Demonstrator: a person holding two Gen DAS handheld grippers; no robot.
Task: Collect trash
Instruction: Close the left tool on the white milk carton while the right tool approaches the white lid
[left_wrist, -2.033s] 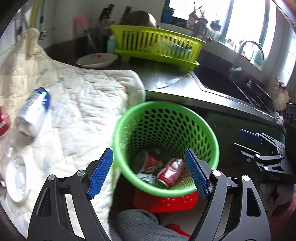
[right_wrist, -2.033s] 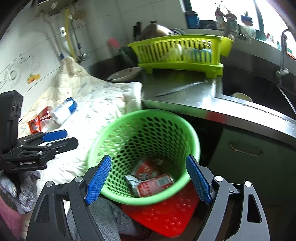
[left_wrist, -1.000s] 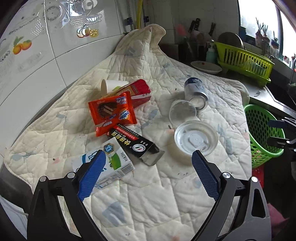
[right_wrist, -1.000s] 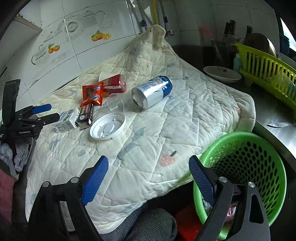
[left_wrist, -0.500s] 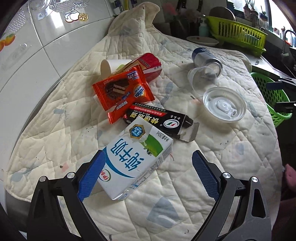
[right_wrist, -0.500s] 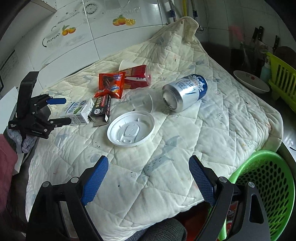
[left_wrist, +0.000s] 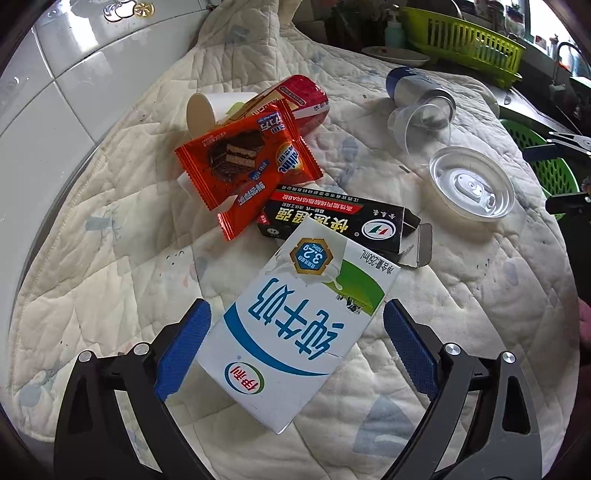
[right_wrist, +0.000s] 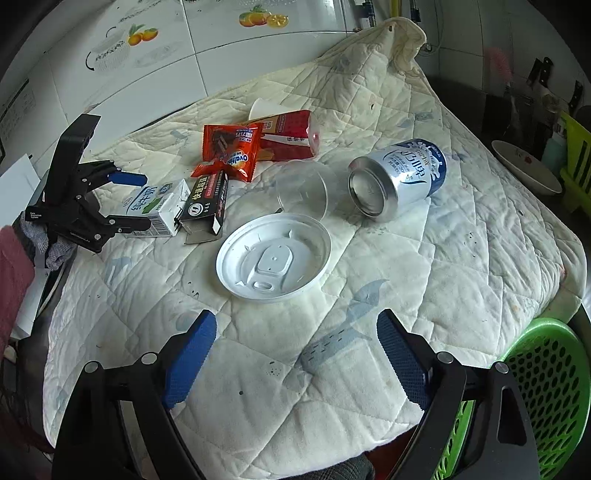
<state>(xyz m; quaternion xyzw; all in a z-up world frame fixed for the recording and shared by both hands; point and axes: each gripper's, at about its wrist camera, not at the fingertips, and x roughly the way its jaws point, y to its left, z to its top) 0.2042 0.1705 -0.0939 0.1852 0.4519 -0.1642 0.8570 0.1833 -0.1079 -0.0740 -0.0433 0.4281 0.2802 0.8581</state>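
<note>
A white milk carton (left_wrist: 303, 321) lies on the quilted cloth (left_wrist: 110, 258), between the open fingers of my left gripper (left_wrist: 295, 347), untouched. It also shows in the right wrist view (right_wrist: 155, 210), where the left gripper (right_wrist: 129, 201) straddles it. Beyond it lie a black box (left_wrist: 332, 221), an orange snack wrapper (left_wrist: 247, 166), a red packet (left_wrist: 299, 99), a paper cup (left_wrist: 207, 107), a clear cup (left_wrist: 421, 125), a white lid (right_wrist: 273, 258) and a silver-blue can (right_wrist: 399, 177). My right gripper (right_wrist: 295, 354) is open and empty, near the lid.
The green perforated trash basket (right_wrist: 546, 387) sits below the cloth's right edge. A lime dish rack (left_wrist: 465, 33) and a white plate (right_wrist: 524, 166) stand on the far counter. A tiled wall (right_wrist: 147, 55) runs behind the cloth.
Both grippers swung from over the basket to the cloth. My left gripper then closed in on the milk carton until its open fingers flank it. My right gripper neared the lid.
</note>
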